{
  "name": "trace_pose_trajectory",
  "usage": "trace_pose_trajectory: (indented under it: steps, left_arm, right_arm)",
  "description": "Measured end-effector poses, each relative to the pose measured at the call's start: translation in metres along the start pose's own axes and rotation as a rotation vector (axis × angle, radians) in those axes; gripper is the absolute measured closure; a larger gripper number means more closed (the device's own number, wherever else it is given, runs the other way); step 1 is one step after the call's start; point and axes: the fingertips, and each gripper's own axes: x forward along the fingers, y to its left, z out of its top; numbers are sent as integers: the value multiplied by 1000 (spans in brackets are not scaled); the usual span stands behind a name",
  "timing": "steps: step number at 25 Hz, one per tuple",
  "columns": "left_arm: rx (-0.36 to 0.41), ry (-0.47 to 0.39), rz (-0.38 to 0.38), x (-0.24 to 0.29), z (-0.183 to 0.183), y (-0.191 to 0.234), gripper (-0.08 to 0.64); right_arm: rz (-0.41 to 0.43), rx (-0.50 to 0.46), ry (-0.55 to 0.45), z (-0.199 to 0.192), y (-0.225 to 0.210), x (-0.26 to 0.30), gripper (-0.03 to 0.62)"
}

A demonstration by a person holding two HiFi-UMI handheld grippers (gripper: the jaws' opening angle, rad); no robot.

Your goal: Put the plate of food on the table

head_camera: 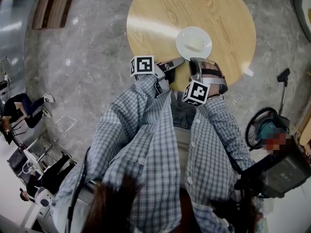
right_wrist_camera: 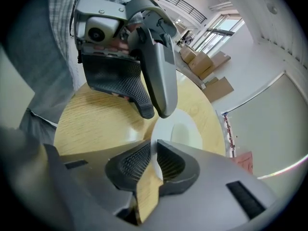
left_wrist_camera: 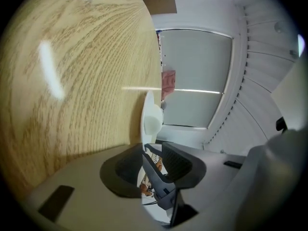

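Past the person's checked sleeves (head_camera: 141, 130), the right gripper (head_camera: 200, 61) has its jaws pinched on the near rim of the white plate (head_camera: 193, 33). The left gripper (head_camera: 178, 62), just to its left, has its jaws spread, with the rim standing between them unclamped. The plate carries a pale piece of food (head_camera: 194, 45) and lies flat on the near right part of the round wooden table (head_camera: 155, 18), which stands on a grey stone floor (head_camera: 92, 57).

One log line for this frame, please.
plate: resting on table | left gripper: open at rim | right gripper: shut on plate rim
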Motion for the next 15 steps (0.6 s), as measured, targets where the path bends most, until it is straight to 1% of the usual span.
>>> trace_pose_trajectory:
  steps: [4, 10, 12, 15]
  left_arm:
    - [18, -4, -3, -4, 1, -1, 430]
    - [42, 6, 20, -6, -2, 2, 431]
    - [39, 5, 15, -6, -2, 1, 431]
    - [43, 9, 15, -6, -2, 1, 434]
  right_arm:
    - [20, 8, 4, -1, 3, 6, 548]
    - [81, 49, 5, -2, 4, 11, 540]
    - [106, 78, -6, -1, 4, 11, 540]
    - [161, 167, -35, -1, 3, 11, 540]
